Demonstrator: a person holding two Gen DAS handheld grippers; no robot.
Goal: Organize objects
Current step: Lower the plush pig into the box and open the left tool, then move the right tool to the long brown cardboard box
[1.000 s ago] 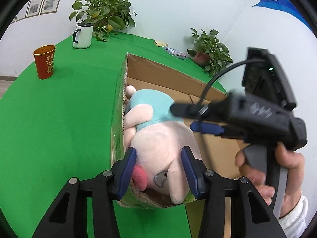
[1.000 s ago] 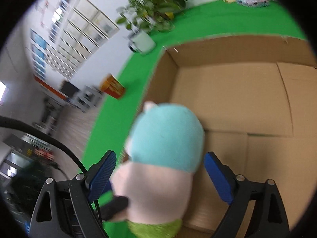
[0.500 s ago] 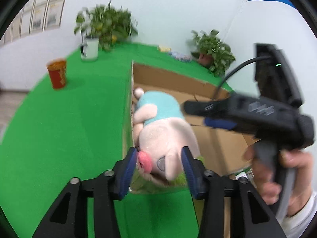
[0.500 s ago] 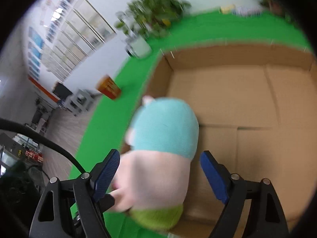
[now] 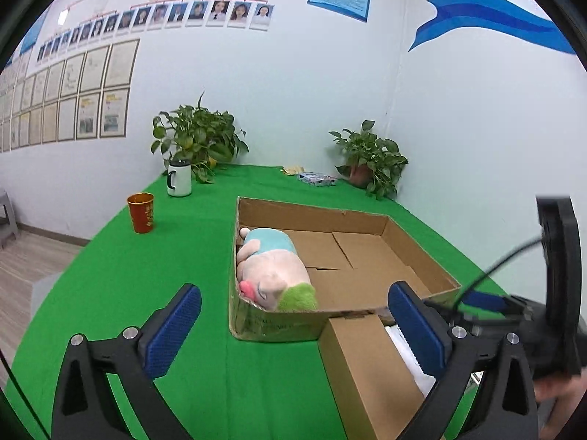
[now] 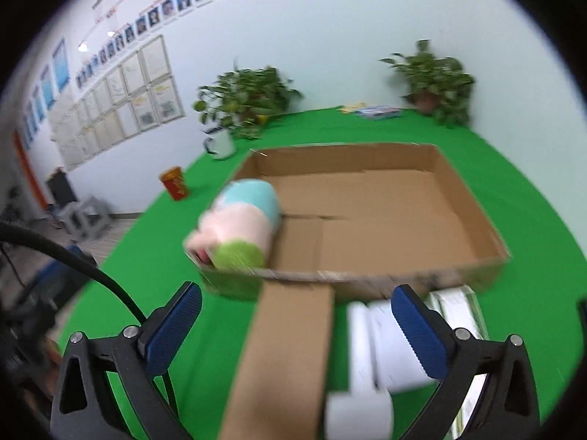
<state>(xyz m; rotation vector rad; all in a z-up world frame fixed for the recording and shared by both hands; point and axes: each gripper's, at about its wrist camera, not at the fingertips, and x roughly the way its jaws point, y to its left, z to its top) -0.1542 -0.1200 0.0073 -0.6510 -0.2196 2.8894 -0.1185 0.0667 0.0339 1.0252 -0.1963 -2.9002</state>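
A plush pig (image 5: 271, 267) with a teal shirt and green hair lies in the near left corner of an open cardboard box (image 5: 367, 220) on the green table. My left gripper (image 5: 291, 295) hangs back from the box's near wall, its jaws opening wide with nothing gripped. In the right wrist view, blurred, the plush pig (image 6: 238, 227) lies in the same box (image 6: 458, 190). My right gripper (image 6: 296, 293) is also opening and empty, above a long brown carton (image 6: 286, 359) and a white roll (image 6: 370, 359).
On the left of the table stand a red cup (image 5: 141, 212) and a white mug (image 5: 179, 179). Two potted plants (image 5: 198, 139) (image 5: 370, 154) and small packets (image 5: 315, 178) sit at the far edge. The brown carton (image 5: 367, 366) lies before the box. A clear packet (image 6: 462, 308) lies beside the roll.
Both grippers have let go of the plush pig, widened their jaws and pulled back and upward from the box. The pig now rests inside the box.
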